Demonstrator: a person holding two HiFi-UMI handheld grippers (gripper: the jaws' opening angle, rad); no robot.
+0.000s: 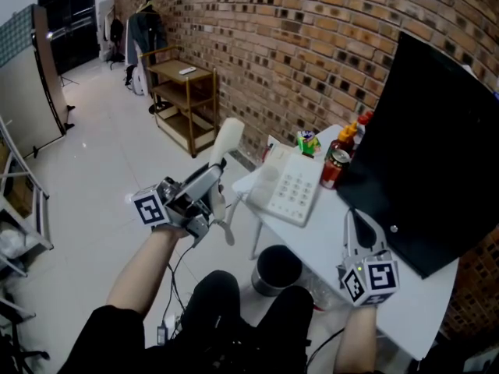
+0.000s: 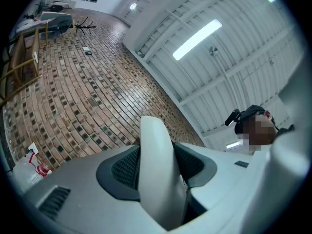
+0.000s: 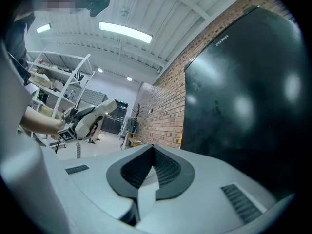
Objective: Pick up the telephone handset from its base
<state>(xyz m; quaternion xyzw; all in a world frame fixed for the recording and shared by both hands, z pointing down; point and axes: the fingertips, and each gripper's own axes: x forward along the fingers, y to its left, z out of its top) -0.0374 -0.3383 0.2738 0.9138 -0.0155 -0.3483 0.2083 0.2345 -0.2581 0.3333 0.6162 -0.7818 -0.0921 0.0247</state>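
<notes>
My left gripper [image 1: 218, 171] is shut on the white telephone handset [image 1: 228, 137], which it holds up in the air, tilted upward, left of the table. In the left gripper view the handset [image 2: 158, 174] fills the gap between the dark pads [image 2: 124, 169]. Its coiled cord [image 1: 227, 229] hangs down below it. The white phone base [image 1: 292, 187] with its keypad lies on the white table [image 1: 327, 240], apart from the handset. My right gripper [image 1: 355, 226] rests level on the table near the monitor, shut and holding nothing. The right gripper view shows the lifted handset [image 3: 92, 113] far off.
A big black monitor [image 1: 437, 146] stands on the table's right side. Behind the phone base are a red can [image 1: 335, 168], sauce bottles [image 1: 348, 137] and a small green item [image 1: 308, 141]. A dark bin [image 1: 277, 268] sits under the table. A wooden shelf [image 1: 183, 92] stands by the brick wall.
</notes>
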